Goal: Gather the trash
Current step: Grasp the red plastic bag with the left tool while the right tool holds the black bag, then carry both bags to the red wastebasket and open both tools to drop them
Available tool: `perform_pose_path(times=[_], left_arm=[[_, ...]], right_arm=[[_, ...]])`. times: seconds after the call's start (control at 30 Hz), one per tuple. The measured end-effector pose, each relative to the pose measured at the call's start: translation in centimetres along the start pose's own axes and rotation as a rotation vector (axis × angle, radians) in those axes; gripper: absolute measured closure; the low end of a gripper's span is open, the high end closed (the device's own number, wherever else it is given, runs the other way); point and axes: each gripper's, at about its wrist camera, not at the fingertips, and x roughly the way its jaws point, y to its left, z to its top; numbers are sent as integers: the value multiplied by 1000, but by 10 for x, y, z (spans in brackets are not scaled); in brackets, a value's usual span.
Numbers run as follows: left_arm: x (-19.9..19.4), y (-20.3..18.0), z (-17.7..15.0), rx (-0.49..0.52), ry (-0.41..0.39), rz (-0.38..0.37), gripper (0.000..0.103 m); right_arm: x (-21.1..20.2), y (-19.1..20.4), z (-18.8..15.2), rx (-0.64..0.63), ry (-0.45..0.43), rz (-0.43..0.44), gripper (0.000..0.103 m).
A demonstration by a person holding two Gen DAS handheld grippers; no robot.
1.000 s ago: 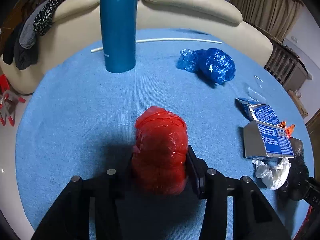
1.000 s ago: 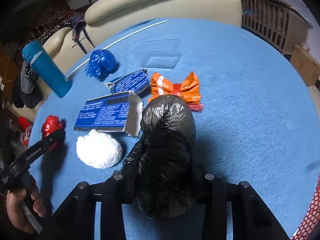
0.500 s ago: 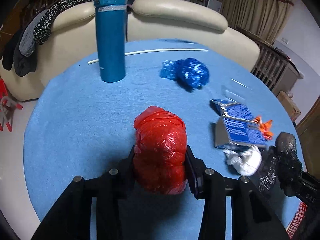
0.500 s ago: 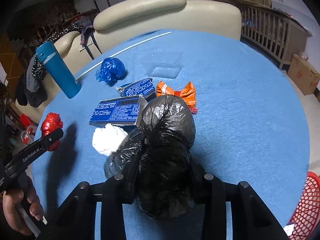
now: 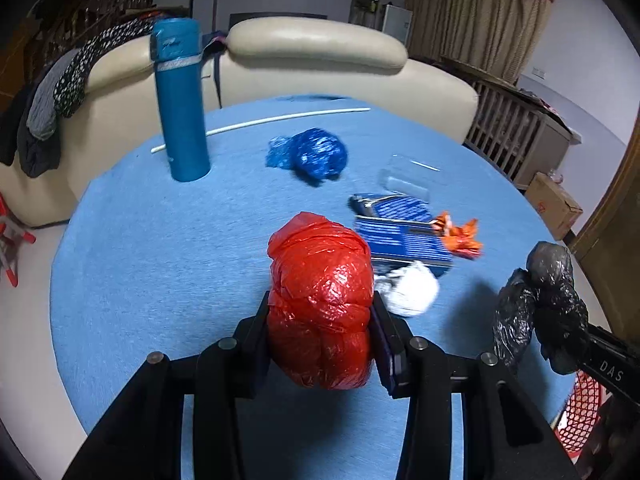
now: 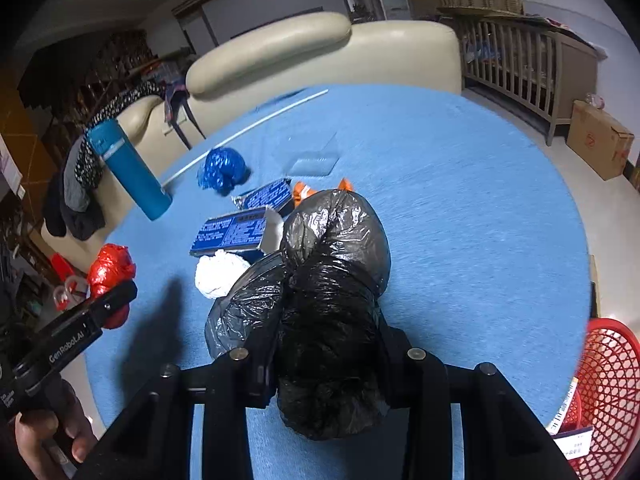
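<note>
My left gripper (image 5: pixel 320 320) is shut on a crumpled red plastic bag (image 5: pixel 320 296) and holds it above the blue table (image 5: pixel 160 260). My right gripper (image 6: pixel 328 360) is shut on a crumpled black plastic bag (image 6: pixel 332 280), also lifted; it shows in the left wrist view (image 5: pixel 548 304). The red bag shows in the right wrist view (image 6: pixel 110 272). On the table lie a blue bag (image 5: pixel 316 156), blue printed boxes (image 5: pixel 404 236), an orange wrapper (image 5: pixel 460 236) and a white wad (image 5: pixel 408 288).
A tall blue flask (image 5: pixel 180 104) stands at the table's far left. A white rod (image 5: pixel 260 122) and a clear plastic piece (image 6: pixel 312 156) lie further back. A red mesh basket (image 6: pixel 604 392) sits beyond the table's right edge. A cream sofa (image 5: pixel 320 48) is behind.
Both grippers have risen and pulled back with their bags, so more of the table and the red basket have come into view. Nothing was let go.
</note>
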Motion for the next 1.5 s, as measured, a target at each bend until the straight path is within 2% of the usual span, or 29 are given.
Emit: perform_pose_path(times=[0.37, 0.87, 1.5], left_arm=[[-16, -51, -7, 94, -9, -32, 58], [-28, -118, -15, 213, -20, -78, 58], [-34, -173, -22, 315, -26, -104, 58]], right_arm=[[-35, -36, -9, 68, -65, 2, 63], [-76, -100, -27, 177, -134, -44, 63], [-103, -160, -50, 284, -174, -87, 63]])
